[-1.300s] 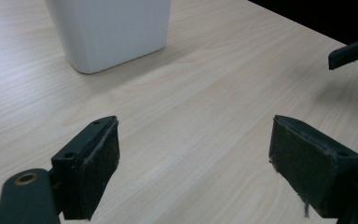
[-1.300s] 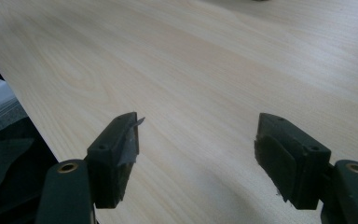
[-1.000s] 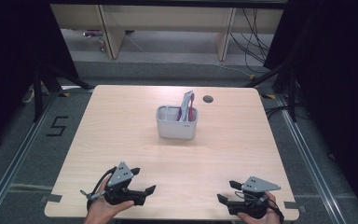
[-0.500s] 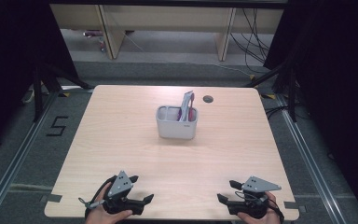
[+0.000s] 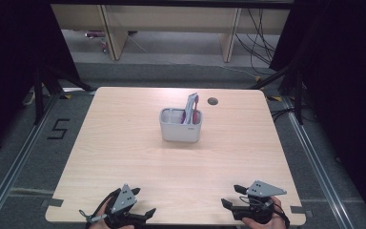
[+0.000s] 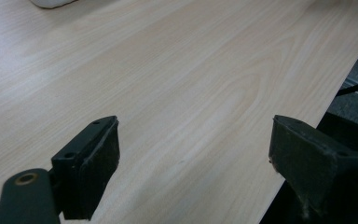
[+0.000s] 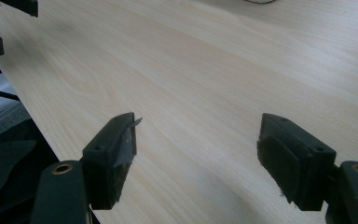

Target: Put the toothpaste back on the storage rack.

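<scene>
Both hand-held grippers sit at the near edge of the table (image 5: 124, 143), the left hand-held gripper (image 5: 140, 217) and the right hand-held gripper (image 5: 231, 198) each with jaws spread wide and empty, likely a ready pose. The white caddy (image 5: 180, 126) stands well apart at the table's far middle, a pink-and-white packet (image 5: 189, 109) leaning upright in its right compartment. A "5" (image 5: 57, 129) is marked on the floor at left; the packet's print is unreadable.

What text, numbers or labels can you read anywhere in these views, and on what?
"5": dark numeral marked on the grey floor left of the table.
White caddy: a small mark near its upper right edge, too small to read.
Pink-and-white packet standing in the caddy: no legible print.
</scene>
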